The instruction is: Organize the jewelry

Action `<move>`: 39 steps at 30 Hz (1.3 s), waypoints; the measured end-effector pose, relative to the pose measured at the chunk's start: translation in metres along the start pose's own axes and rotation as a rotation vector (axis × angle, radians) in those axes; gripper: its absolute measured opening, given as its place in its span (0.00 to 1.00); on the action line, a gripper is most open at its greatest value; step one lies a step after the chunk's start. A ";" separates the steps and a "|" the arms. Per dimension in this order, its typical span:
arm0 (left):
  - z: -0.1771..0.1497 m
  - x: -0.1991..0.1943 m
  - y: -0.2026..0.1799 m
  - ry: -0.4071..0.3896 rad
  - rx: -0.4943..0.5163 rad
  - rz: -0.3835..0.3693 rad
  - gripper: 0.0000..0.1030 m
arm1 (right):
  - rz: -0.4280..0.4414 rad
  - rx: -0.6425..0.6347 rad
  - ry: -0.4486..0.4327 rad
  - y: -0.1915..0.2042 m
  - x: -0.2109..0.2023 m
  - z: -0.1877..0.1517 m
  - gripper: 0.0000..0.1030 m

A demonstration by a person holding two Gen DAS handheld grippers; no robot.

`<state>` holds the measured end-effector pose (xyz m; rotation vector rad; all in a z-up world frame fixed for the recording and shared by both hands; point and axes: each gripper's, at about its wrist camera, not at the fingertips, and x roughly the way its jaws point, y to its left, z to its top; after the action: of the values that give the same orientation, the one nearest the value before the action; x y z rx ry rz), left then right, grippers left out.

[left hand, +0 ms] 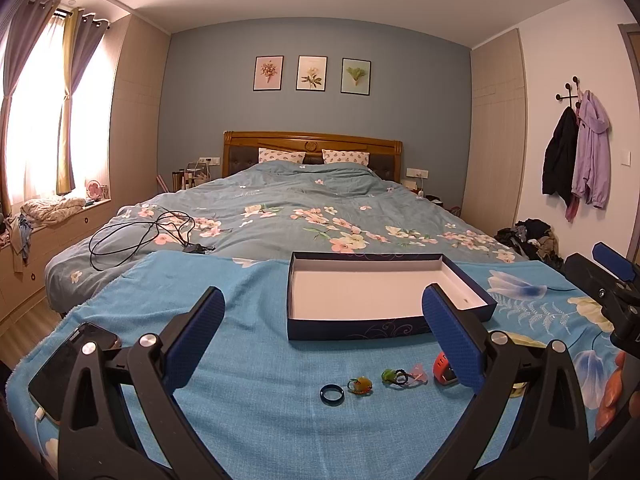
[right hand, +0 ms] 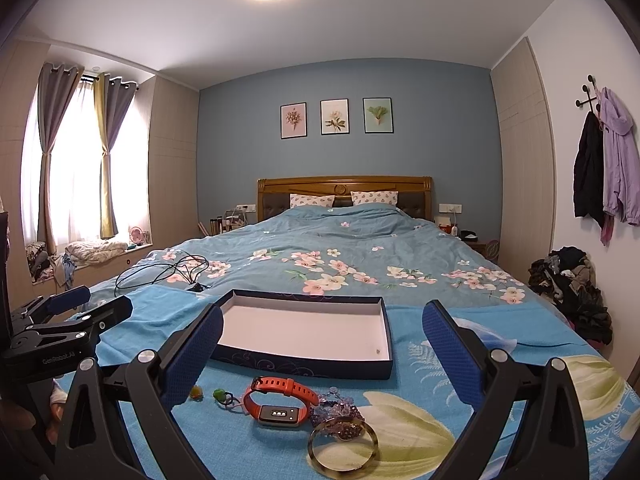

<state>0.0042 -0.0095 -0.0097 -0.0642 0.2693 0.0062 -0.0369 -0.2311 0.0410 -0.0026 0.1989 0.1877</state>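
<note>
Jewelry row (right hand: 280, 404) before box (right hand: 304, 332); phone (left hand: 68, 372) left; both grippers' jaws wide, holding nothing.

Left gripper (left hand: 322, 320) is held wide open over the rings (left hand: 360, 385), empty navy box (left hand: 352, 330) sat just behind.

Both views bedward, sharing box (left hand: 384, 296).
</note>
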 end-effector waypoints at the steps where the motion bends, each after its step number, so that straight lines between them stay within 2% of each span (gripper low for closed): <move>1: 0.000 0.000 0.000 0.001 0.001 0.000 0.94 | 0.002 0.002 0.001 0.000 0.000 0.000 0.94; 39: -0.003 0.005 -0.003 0.030 0.018 -0.011 0.94 | 0.026 0.025 0.054 -0.008 0.013 -0.004 0.94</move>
<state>0.0083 -0.0122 -0.0141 -0.0477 0.2991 -0.0082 -0.0237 -0.2365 0.0342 0.0196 0.2553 0.2110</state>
